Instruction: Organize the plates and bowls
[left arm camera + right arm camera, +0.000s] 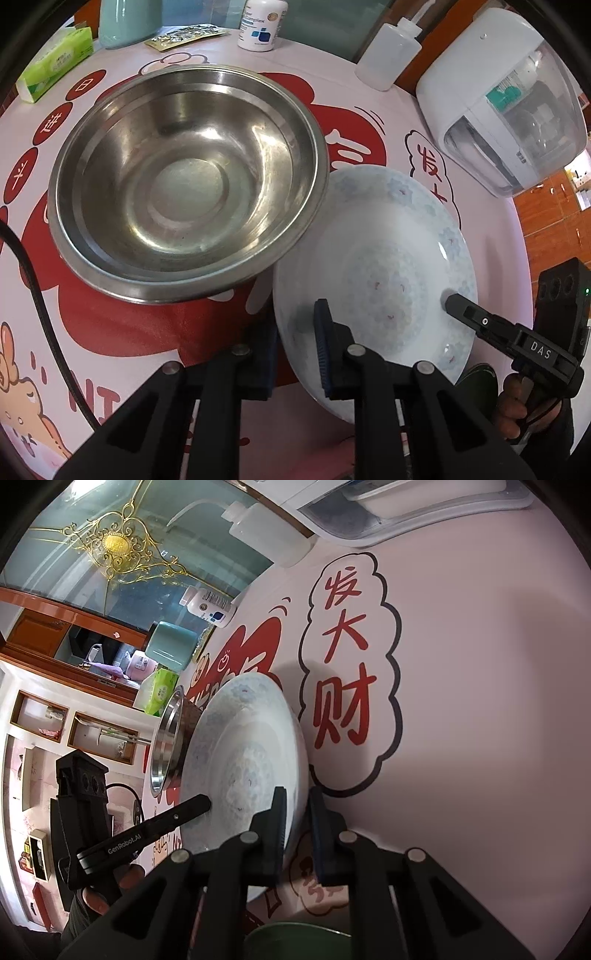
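Steel, wide and shiny, the empty bowl point(188, 184) sits left of centre on the printed tablecloth point(110, 332), its right rim overlapping the far-left edge of the white patterned plate point(376, 280), which lies near and to the right and holds nothing either. The left gripper point(295, 350) has its jaws set on either side of the plate's near-left rim, one pad above and one below, seemingly clamped on it. The right gripper point(297, 827) straddles the plate's opposite rim in the same way, though whether it presses firmly cannot be told. Glazed ceramic of this kind is likely stiff, fairly heavy, slick and breakable, so the thin rim is the sensible hold, gripped from both sides. Far behind stand a tissue pack point(55, 62), a teal cup point(127, 22), a pill bottle point(260, 24) and a squeeze bottle point(389, 55); a white appliance point(502, 96) sits far right.
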The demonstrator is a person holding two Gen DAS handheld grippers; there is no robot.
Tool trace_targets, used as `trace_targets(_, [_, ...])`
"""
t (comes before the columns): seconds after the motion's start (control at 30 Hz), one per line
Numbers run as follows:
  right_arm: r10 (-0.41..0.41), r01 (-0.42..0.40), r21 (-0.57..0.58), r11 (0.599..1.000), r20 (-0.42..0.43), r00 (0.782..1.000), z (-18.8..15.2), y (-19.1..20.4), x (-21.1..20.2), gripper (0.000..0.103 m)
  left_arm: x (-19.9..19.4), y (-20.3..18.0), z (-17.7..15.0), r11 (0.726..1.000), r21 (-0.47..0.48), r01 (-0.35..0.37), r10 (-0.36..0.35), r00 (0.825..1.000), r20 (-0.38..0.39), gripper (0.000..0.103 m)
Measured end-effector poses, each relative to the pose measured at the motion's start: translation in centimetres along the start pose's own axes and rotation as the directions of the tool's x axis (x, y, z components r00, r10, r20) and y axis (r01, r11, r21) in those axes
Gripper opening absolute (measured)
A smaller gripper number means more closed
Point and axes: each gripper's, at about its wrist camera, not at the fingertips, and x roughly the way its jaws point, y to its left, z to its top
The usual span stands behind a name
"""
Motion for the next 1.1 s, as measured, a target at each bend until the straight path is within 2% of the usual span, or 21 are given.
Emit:
trace_targets(0.4, [-0.033, 0.033, -0.048, 0.998, -0.01, 0.999, -0.1, 0.6, 0.0, 0.011, -0.2, 0.0, 0.0, 1.0, -0.002, 0.003, -0.003, 1.0, 0.002, 0.014])
trace_targets(1.1, [-0.008, 0.011, -0.025, 1.0, 0.091, 0.996, 0.2, 0.2, -3.7, 0.011, -2.9, -3.7, 0.7, 0.998, 0.056, 0.004, -0.009, 0.997, 0.078, 0.014])
